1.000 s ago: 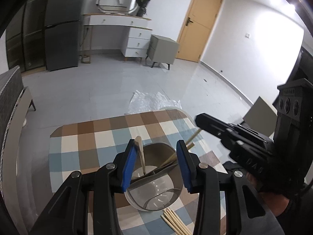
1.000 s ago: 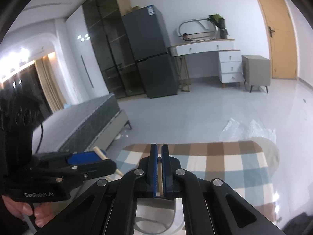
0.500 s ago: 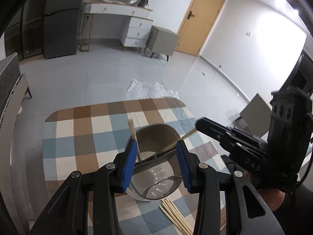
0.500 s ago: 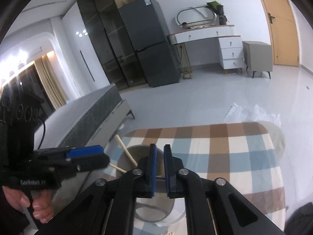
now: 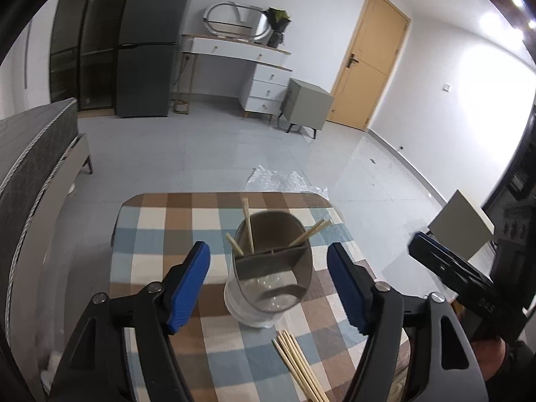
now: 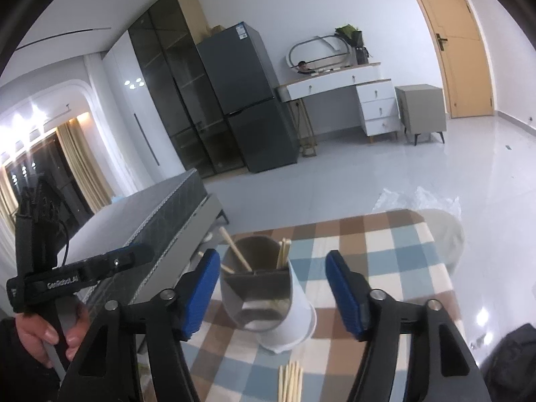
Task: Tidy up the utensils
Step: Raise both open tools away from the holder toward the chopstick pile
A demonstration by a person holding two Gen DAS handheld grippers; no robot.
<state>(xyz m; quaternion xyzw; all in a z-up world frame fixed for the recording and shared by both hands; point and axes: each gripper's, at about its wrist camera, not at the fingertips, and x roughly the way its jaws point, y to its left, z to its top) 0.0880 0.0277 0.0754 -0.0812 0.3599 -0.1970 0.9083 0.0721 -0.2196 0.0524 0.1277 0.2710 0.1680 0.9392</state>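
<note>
Now, with both the left gripper [image 5: 268, 284] and right gripper [image 6: 273, 289] opening and holding nothing, reach for the loose pale wooden chopsticks [image 5: 299, 365] lying just before the grey divided holder [image 5: 273, 268] on the checked tablecloth [image 5: 160, 231], pinching one mid-length.

Each gripper is a black plastic frame with two angled arms joined by silver screws and tipped with blue ribbed pads. The left gripper [image 5: 268, 284] seen from the right camera [image 6: 83, 273] has a long black body with pale lettering on its side, a thin black cable looping behind it, and a grey handle. The right gripper [image 6: 273, 294] shows the same build; in the left view [image 5: 449, 268] it has embossed letters.
</note>
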